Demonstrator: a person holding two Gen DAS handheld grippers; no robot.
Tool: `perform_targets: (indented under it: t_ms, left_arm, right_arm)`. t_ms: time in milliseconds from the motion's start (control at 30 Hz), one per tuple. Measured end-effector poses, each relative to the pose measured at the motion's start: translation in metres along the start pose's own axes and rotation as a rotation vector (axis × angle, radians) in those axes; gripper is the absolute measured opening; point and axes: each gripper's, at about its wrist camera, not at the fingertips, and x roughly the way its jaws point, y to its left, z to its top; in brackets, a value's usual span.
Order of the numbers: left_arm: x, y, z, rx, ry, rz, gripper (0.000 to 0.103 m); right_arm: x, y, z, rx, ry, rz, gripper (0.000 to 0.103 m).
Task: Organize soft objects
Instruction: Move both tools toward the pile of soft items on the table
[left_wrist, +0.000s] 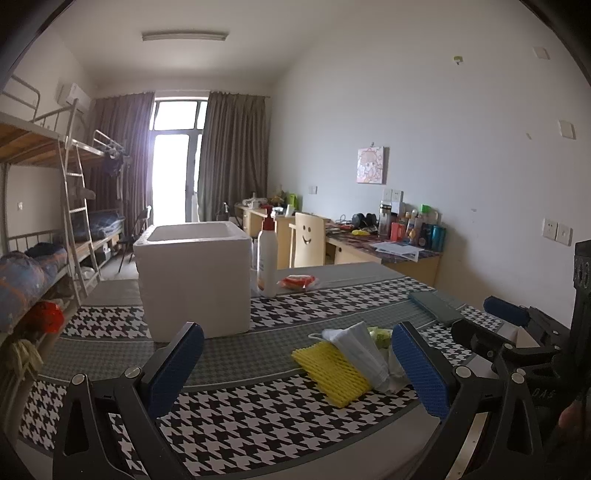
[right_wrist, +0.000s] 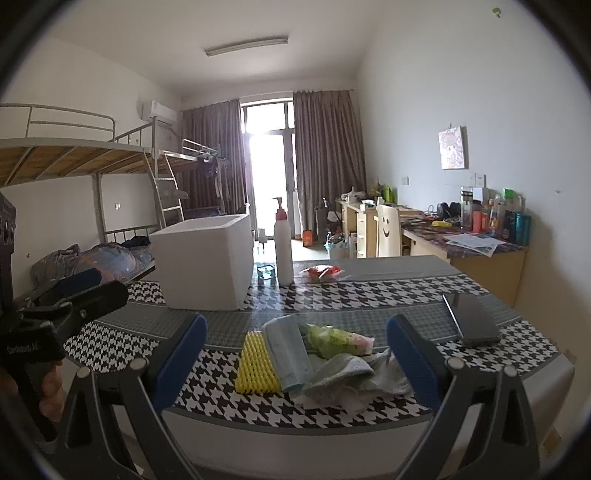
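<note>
A small heap of soft things lies near the front of the houndstooth-covered table (right_wrist: 369, 291): a yellow foam net sleeve (right_wrist: 256, 363), a folded pale face mask (right_wrist: 286, 350), a green and pink wrapper (right_wrist: 336, 338) and a crumpled grey-white cloth (right_wrist: 343, 373). In the left wrist view the yellow sleeve (left_wrist: 332, 369) and the mask (left_wrist: 360, 349) lie just left of the right-hand blue pad. A white foam box (left_wrist: 192, 277), open at the top, stands further back. My left gripper (left_wrist: 295, 373) is open over bare cloth. My right gripper (right_wrist: 295, 362) is open, its fingers spread either side of the heap without touching it.
A white pump bottle (right_wrist: 283, 247) and a red and white packet (right_wrist: 320, 272) stand beside the box. A dark phone (right_wrist: 471, 319) lies at the right. Bunk beds (left_wrist: 48, 229) fill the left, desks and a chair (left_wrist: 308, 240) the right wall.
</note>
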Motion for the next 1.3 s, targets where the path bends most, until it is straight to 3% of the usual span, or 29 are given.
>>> perform_targets:
  t_ms: [633, 1300]
  left_arm:
    - [0.000, -0.003, 0.000, 0.011, -0.009, 0.012, 0.102]
    - [0.016, -0.008, -0.001, 0.019, 0.036, -0.001, 0.102]
  right_arm:
    - [-0.004, -0.005, 0.001, 0.001, -0.007, -0.001, 0.100]
    - [-0.001, -0.013, 0.001, 0.020, 0.013, -0.016, 0.100]
